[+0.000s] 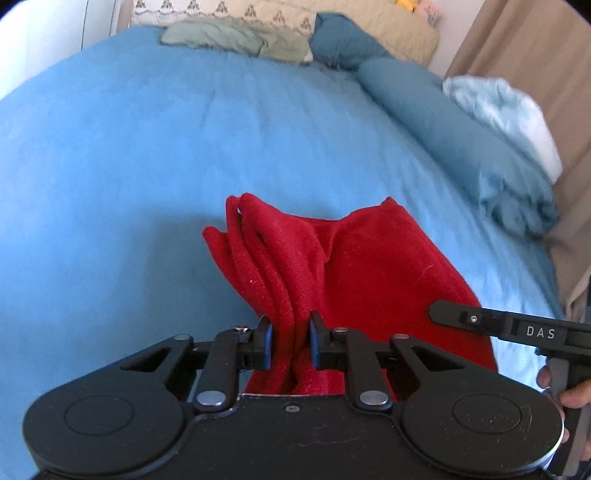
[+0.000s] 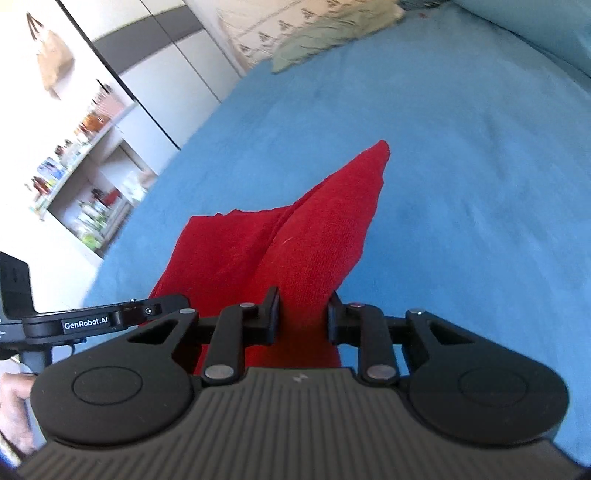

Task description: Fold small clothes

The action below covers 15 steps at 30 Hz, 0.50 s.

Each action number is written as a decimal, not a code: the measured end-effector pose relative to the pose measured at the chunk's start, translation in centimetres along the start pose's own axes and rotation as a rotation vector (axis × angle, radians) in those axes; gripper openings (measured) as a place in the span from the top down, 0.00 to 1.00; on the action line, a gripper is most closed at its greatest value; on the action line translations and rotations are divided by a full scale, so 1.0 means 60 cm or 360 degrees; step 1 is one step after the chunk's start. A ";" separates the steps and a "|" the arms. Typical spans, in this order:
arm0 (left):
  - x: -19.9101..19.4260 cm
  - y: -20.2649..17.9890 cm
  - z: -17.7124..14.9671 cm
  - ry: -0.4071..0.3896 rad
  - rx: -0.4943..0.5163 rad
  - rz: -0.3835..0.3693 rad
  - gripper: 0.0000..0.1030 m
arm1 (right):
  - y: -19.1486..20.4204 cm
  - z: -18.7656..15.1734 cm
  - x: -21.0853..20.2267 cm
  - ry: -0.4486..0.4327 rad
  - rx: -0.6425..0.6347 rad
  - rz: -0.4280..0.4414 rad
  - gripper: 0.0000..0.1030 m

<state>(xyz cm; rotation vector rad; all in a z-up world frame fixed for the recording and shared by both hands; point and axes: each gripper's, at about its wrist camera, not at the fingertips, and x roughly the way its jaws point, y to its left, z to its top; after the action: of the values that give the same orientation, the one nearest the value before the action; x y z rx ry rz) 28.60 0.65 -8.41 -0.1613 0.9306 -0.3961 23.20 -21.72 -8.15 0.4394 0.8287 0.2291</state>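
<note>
Left wrist view shows the left gripper (image 1: 291,341) clamped on bunched folds of the red cloth (image 1: 354,258), with a teal rolled blanket (image 1: 454,136) far ahead to its right. Right wrist view alone shows shelves (image 2: 85,177) off to the left, and the right gripper (image 2: 303,317) pinching the same cloth (image 2: 295,236) ahead over the blue bedspread (image 2: 461,166).

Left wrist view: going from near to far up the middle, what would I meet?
Left hand-held gripper → red cloth pinched in it → blue bedspread → green cloth → patterned pillow.
</note>
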 end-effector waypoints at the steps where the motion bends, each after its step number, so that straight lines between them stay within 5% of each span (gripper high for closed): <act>1: 0.011 -0.004 -0.015 0.0021 0.0006 0.0014 0.80 | -0.008 -0.018 0.001 0.0012 -0.0001 -0.0035 0.61; 4: 0.026 -0.007 -0.043 -0.0015 0.0027 0.0132 0.75 | -0.025 -0.052 0.006 -0.0024 -0.0001 -0.0098 0.57; 9: 0.004 0.002 -0.056 -0.0107 0.0039 0.0276 0.36 | -0.033 -0.067 -0.019 -0.0098 -0.0021 -0.0222 0.18; 11: -0.002 0.008 -0.061 -0.0134 0.0060 0.0333 0.27 | -0.038 -0.068 -0.025 -0.0112 -0.0068 -0.0291 0.16; 15: 0.017 0.029 -0.078 -0.0104 0.0023 0.0366 0.26 | -0.071 -0.077 -0.012 -0.0046 -0.0097 -0.0362 0.17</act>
<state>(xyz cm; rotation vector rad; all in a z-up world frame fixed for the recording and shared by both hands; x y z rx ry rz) 25.80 1.98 -12.47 -0.0525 0.8710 -0.1840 19.35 -24.42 -12.38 0.2878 0.8340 0.0371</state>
